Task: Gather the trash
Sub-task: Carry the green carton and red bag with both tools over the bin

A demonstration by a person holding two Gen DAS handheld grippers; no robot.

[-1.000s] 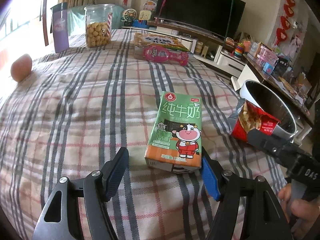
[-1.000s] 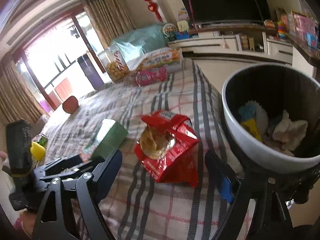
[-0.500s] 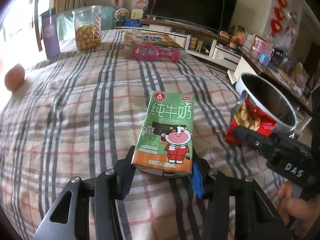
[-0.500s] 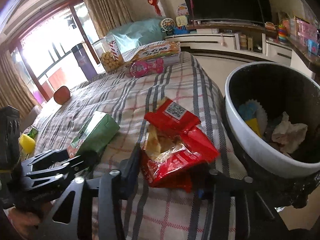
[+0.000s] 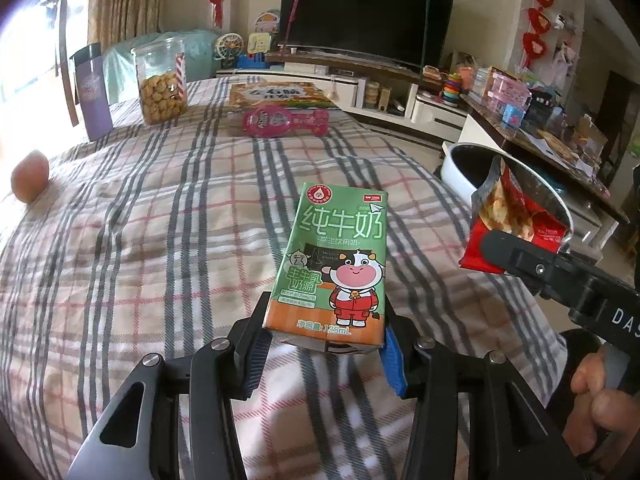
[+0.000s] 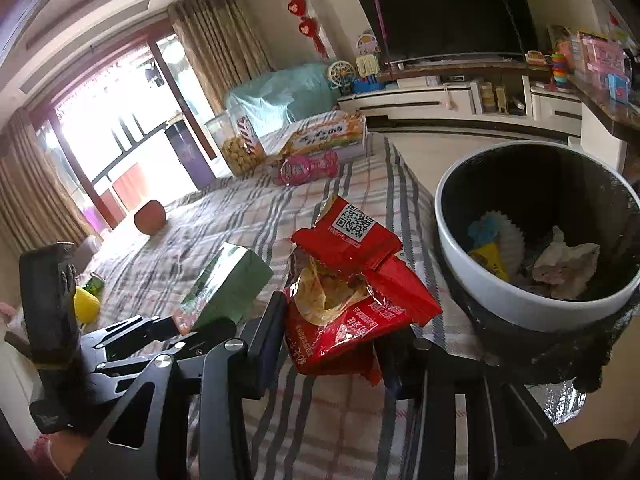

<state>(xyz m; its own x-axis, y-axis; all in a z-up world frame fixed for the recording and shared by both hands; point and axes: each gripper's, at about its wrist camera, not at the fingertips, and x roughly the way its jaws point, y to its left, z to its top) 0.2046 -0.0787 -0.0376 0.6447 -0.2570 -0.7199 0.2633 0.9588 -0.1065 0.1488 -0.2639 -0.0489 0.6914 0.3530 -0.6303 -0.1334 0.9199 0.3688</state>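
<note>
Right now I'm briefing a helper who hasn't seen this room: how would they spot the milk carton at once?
Find the plaid tablecloth in front of the television. Near its front edge, the left gripper is clamped on a small green milk carton. Unlike the crumpled red snack bag held beside it, it is a neat box with a cartoon cow in red overalls and an orange band along the bottom.

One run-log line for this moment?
left tongs: shut on milk carton | right tongs: shut on snack bag | trash bin: beside bed
</note>
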